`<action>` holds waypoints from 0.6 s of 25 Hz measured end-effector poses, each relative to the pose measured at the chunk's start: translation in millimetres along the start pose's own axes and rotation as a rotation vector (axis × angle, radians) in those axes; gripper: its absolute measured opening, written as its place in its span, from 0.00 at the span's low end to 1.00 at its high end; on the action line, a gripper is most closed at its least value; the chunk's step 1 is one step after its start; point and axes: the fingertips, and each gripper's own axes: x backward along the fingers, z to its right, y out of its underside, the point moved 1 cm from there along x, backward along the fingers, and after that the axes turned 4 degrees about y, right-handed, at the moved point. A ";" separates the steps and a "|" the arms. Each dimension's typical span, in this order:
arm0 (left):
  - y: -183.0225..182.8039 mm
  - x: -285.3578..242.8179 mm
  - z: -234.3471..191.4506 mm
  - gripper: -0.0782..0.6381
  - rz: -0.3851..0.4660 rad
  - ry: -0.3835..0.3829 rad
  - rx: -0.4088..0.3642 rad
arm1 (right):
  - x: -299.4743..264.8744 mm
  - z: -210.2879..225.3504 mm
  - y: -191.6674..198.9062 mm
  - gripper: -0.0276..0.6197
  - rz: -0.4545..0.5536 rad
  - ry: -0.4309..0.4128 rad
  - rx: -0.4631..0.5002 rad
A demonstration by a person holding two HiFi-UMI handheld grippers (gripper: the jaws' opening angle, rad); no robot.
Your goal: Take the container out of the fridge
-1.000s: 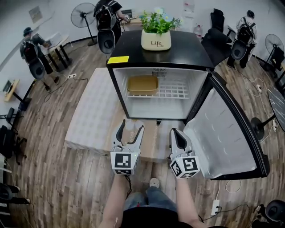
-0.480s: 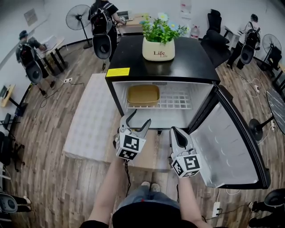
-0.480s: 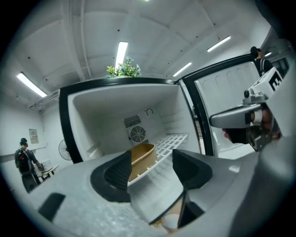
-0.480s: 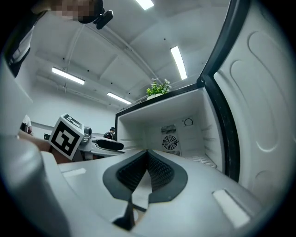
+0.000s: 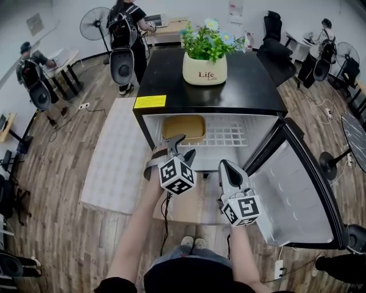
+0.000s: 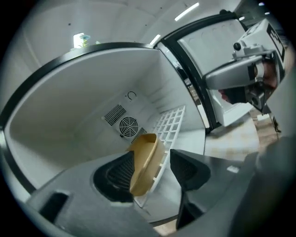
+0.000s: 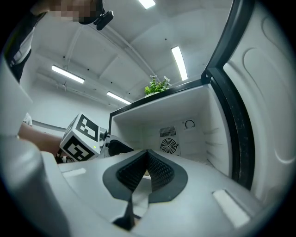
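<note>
A tan, shallow container (image 5: 184, 127) lies on the white wire shelf (image 5: 230, 135) at the left inside the open black mini fridge (image 5: 166, 80). My left gripper (image 5: 179, 146) is at the fridge's opening, just short of the container, rolled to one side and open. In the left gripper view the container (image 6: 143, 166) shows in line between the jaws, and I cannot tell whether they touch it. My right gripper (image 5: 229, 168) hangs shut and empty in front of the fridge, lower and to the right. Its closed jaws (image 7: 147, 156) face the fridge's inside.
The fridge door (image 5: 293, 191) swings wide open to the right. A potted plant (image 5: 204, 67) stands on the fridge top. A pale low platform (image 5: 117, 154) lies left of the fridge. People and standing fans (image 5: 94, 17) are far back.
My left gripper has gone forward and up to the fridge opening and rolled sideways, so the container now sits between its jaws in view. The right gripper has hardly moved.
</note>
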 end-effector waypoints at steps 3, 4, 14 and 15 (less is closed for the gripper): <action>3.3 -11.7 1.5 0.45 -0.106 -0.008 -0.125 | -2.4 0.4 -0.3 0.06 0.001 -0.005 -0.003; 4.8 -15.0 1.6 0.45 -0.141 -0.012 -0.162 | -2.9 0.3 -0.2 0.06 0.000 -0.008 -0.005; 20.1 -41.1 -6.0 0.36 -0.355 0.000 -0.340 | 0.0 5.2 4.1 0.06 -0.006 -0.011 -0.025; 22.0 -42.9 -5.4 0.36 -0.366 0.012 -0.347 | 0.4 5.6 4.1 0.06 -0.006 -0.011 -0.026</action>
